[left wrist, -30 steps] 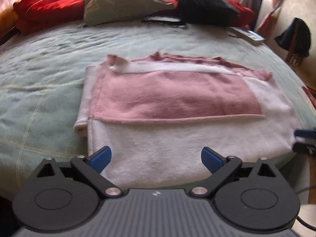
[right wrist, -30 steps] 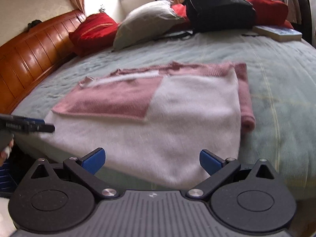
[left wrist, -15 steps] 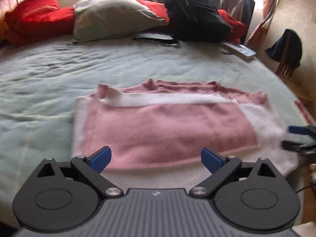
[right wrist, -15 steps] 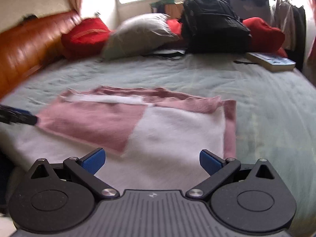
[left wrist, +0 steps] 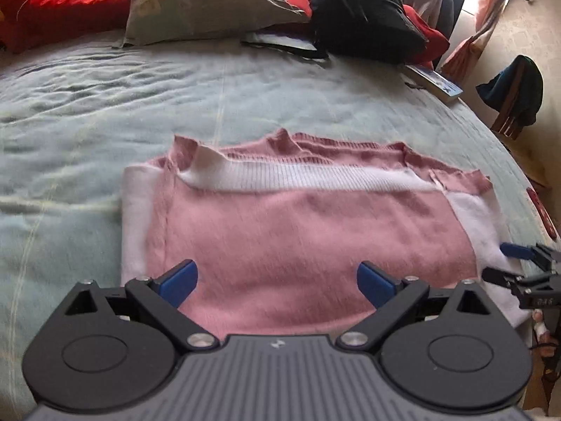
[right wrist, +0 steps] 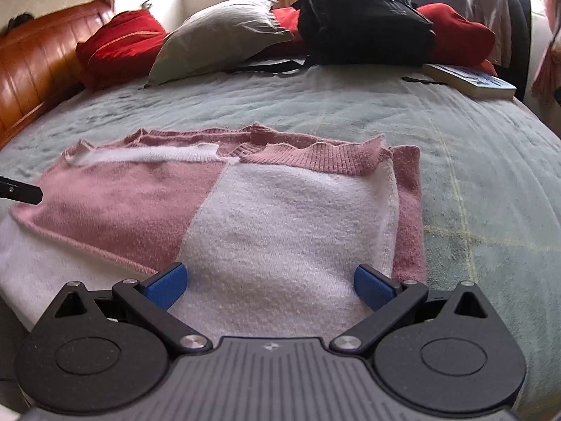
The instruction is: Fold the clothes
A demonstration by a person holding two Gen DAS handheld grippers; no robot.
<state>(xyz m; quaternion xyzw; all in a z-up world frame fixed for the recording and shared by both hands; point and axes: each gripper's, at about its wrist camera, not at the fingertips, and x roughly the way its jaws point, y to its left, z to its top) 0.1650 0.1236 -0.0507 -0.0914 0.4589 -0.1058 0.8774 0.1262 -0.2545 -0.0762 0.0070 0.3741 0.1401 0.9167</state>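
- At far left, a glossy brown wooden headboard (right wrist: 31, 66) runs along the bed's edge, with a plump red cushion (right wrist: 121, 47) against it
- A grey-beige pillow (right wrist: 217, 40) leans just right of the red cushion
- The pale green quilted bedspread (right wrist: 350, 105) covers the bed and carries everything else
- The left tongs (left wrist: 277, 282) are open, blue pads wide apart and holding nothing, hovering over the near left part of the garment
- The pink and white knitted sweater (right wrist: 273, 217) lies flat on the near half of the bedspread, partly folded: a pink panel lies over the white body, ribbed pink hem at the far edge
- The right tongs (right wrist: 270, 286) are also spread wide and empty, low over the white near part of the sweater; in the left wrist view they appear at the sweater's right edge (left wrist: 515, 266)
- A black fabric backpack (right wrist: 361, 17) rests at the far side, right of the pillow
- A thick paperback book (right wrist: 470, 79) lies flat on the bedspread at far right, near the backpack
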